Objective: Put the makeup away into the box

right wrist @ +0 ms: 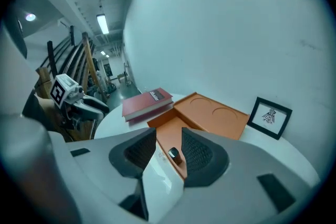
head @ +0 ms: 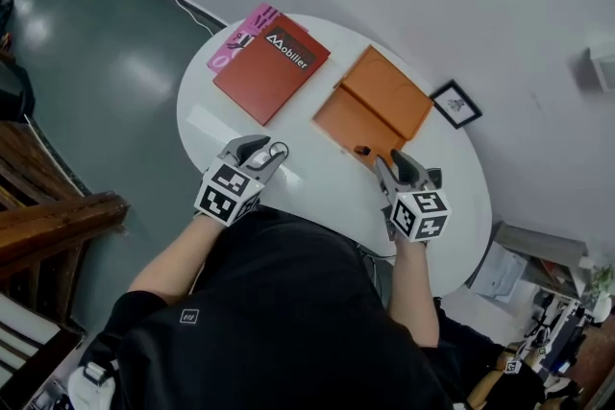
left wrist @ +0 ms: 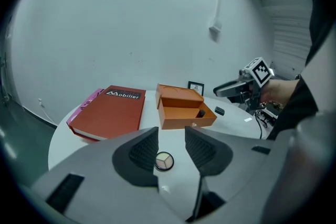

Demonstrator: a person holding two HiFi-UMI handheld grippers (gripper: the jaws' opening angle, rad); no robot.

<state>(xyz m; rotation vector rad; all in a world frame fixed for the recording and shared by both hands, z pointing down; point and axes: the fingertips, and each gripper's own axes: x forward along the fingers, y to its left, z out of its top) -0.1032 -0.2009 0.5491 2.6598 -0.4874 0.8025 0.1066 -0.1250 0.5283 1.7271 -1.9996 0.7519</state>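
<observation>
The only writing I can read is on the red book (head: 271, 67): "Mobilier" in white, beside a small white logo. It lies on top of a pink book (head: 245, 32) whose cover print is too small to make out. The framed picture (right wrist: 269, 117) at the table's far edge shows a dark drawing and no lettering I can read.

The orange box (head: 346, 120) stands open on the white table (head: 317, 182), with its lid (right wrist: 215, 115) folded back flat (two round recesses are pressed into the inside of the lid). One thing lies in the box, a small dark tube (right wrist: 174, 153) against the near wall. The rest of the box floor is bare.

My left claw (left wrist: 171, 147) has its jaws apart. It is tilted down over a round compact (left wrist: 164, 161) with three pale shades, which lies on the table between the jaws with neither pad touching it. The compact is well apart from the box, on the table's near left side.

My right claw (right wrist: 169, 150) also has its jaws parted and grips nothing. It points down at the box's near end, and the dark tube shows through the gap. A small dark object (left wrist: 219, 110) lies on the table just beside the box.
</observation>
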